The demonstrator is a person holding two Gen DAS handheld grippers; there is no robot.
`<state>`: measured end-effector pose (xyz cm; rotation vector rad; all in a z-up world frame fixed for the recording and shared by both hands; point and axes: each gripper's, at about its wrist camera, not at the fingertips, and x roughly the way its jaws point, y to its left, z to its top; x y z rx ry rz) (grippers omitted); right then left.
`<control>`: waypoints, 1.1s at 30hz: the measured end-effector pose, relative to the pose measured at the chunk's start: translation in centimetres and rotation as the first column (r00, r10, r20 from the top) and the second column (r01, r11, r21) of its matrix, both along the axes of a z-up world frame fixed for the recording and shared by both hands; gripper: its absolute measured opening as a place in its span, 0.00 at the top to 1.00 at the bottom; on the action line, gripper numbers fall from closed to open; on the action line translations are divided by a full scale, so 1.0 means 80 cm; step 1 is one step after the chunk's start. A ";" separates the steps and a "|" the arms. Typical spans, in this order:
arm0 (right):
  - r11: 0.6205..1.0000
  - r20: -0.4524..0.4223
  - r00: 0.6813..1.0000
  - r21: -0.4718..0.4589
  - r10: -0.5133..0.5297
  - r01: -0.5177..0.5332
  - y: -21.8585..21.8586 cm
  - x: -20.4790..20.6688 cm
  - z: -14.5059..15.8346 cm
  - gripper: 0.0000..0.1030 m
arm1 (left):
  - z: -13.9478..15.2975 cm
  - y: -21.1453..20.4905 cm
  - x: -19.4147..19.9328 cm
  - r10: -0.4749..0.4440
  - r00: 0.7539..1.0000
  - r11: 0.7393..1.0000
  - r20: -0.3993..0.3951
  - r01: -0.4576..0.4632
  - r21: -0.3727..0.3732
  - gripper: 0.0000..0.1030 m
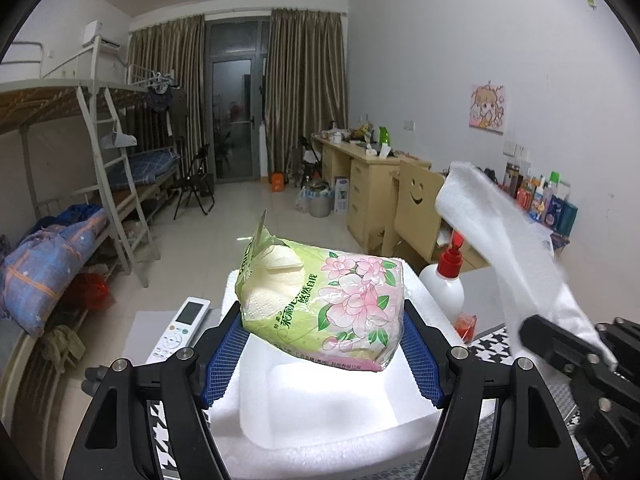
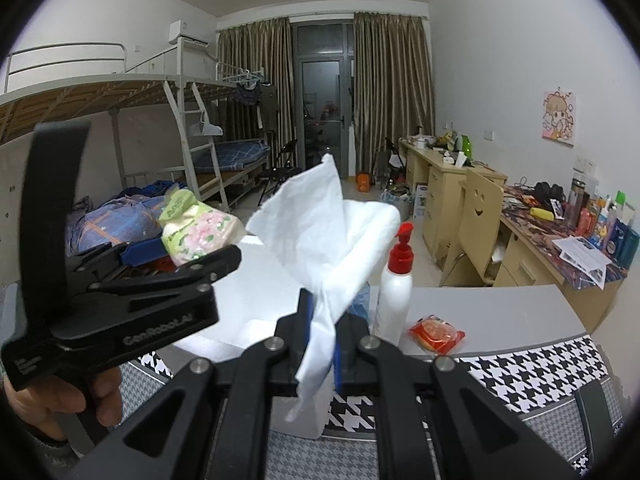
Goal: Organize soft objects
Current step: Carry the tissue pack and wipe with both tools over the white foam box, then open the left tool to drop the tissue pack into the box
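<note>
In a dormitory room, I hold both soft items aloft over the white foam box (image 1: 320,412), the landmark for everything here. My left tool (image 1: 322,338) is clamped on the floral tissue pack (image 1: 320,304), its blue pads pressing the wrapper's two ends so the pack hangs level, directly above the box's hollow and clear of its rim. I judge that grip is chosen because the plastic is slack and would sag if pinched at a corner.

My right tool (image 2: 322,340) is closed on a loose white tissue sheet (image 2: 320,240), pinched low so the sheet fans upward and a tail droops below the jaws; it sits to the right of the box and also off the bench (image 2: 500,312). Held by its gathered middle, the flimsy paper keeps from tearing, I think.

Right of the box stand a white pump bottle (image 2: 396,300) and a red snack packet (image 2: 436,334); left of it lies a remote control (image 1: 180,330). The box looks like the likely destination, with nothing yet lowered into it.
</note>
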<state>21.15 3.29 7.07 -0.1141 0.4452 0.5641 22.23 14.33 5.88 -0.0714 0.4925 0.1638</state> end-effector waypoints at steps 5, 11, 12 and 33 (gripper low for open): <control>1.000 0.003 1.000 -0.003 -0.006 0.006 0.001 -0.001 0.002 0.90 | -0.009 0.006 0.016 -0.016 0.999 1.000 -0.028 0.015 -0.024 0.19; 1.000 -0.018 1.000 0.000 -0.017 0.017 0.000 0.003 0.001 0.90 | -0.011 0.016 0.013 0.039 0.999 0.999 -0.037 -0.040 -0.013 0.02; 1.000 -0.015 1.000 -0.002 -0.017 0.017 0.000 0.003 0.001 0.90 | -0.009 0.017 0.010 0.043 0.999 0.999 -0.028 -0.043 -0.013 0.01; 0.999 -0.015 0.999 -0.017 0.036 -0.037 0.036 0.002 0.003 0.89 | 0.008 0.039 -0.060 0.160 0.985 0.985 0.066 -0.163 0.054 0.01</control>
